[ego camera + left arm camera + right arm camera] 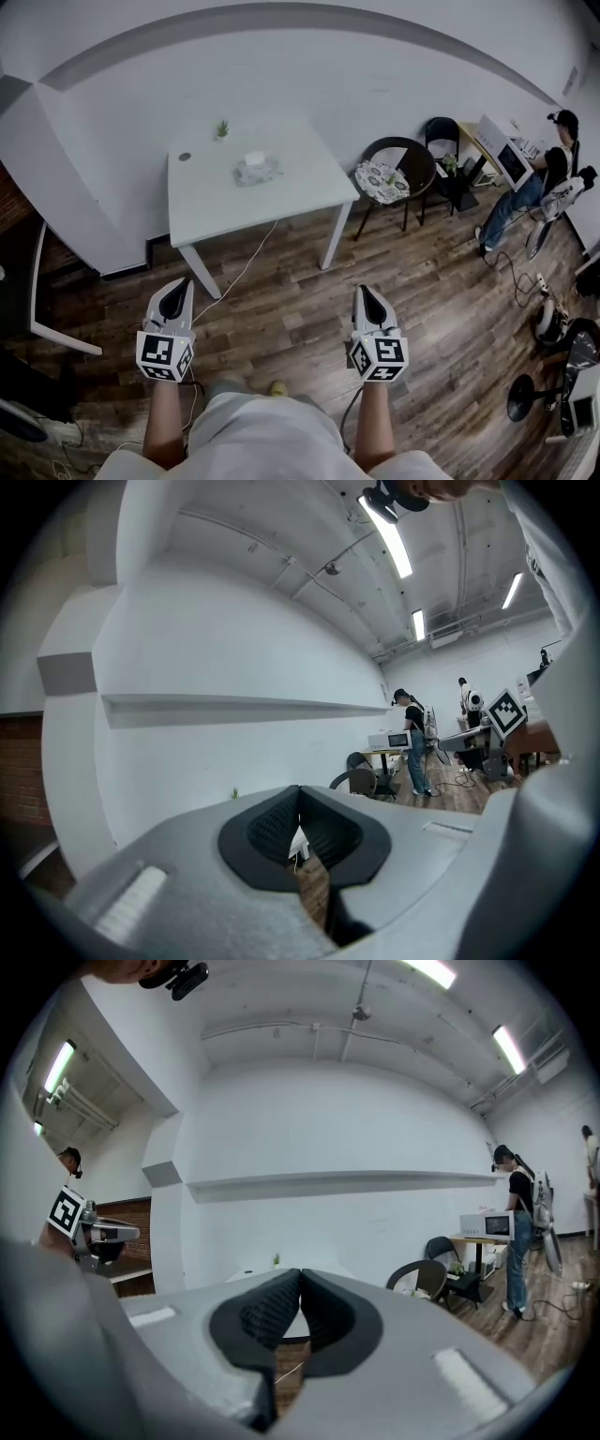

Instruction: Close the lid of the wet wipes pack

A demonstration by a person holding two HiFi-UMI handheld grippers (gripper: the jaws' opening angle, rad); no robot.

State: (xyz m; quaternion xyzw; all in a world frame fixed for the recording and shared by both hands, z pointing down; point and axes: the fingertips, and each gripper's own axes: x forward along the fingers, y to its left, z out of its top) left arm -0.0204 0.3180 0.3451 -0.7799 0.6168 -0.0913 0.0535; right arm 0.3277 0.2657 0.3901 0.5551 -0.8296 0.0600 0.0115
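L gripper (181,284), R gripper (365,291) closed, empty; wipes pack (256,169) seen only head view.

Wood-plank floor (431,300), matt white table (206,199)

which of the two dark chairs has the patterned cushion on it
The larger chair, the one nearer the white table: the patterned cushion lies on its seat. The smaller chair behind it shows none.

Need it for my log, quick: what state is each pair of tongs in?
Left tongs: shut, holding nothing.
Right tongs: shut, holding nothing.
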